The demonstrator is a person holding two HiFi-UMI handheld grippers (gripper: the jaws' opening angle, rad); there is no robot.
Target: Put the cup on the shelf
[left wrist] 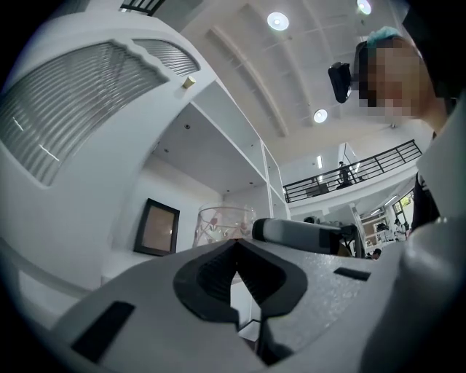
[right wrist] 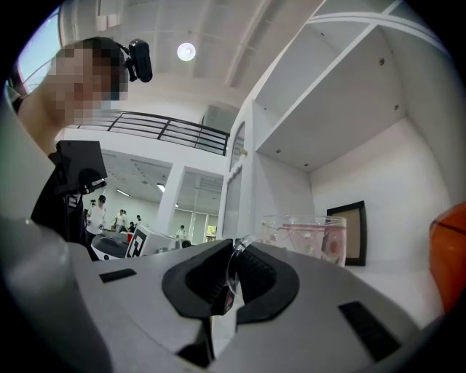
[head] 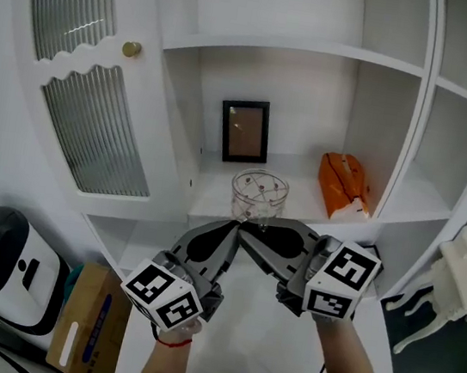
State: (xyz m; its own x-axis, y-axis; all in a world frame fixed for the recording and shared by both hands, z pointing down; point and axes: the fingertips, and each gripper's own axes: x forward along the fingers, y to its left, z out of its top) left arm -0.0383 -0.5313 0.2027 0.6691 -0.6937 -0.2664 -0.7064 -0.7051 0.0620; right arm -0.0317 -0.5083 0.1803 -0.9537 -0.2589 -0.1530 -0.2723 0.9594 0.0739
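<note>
Right gripper [right wrist: 233,255] is clamping the glass cup [head: 259,196] by its handle, jaws closed, likely seating it on the shelf [head: 215,196] in front of the picture frame [head: 244,131], while left gripper [left wrist: 234,244], closed on nothing, is hovering there too.

White shelf [head: 215,191]: black frame [head: 244,131] at back, orange pouch [head: 344,183] right, glass cup [head: 258,195] front.

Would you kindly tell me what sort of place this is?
Probably a home-style set inside a large hall: a white shelved cabinet with a ribbed-glass door, a black-framed picture inside it, and a railed upper gallery behind.
</note>
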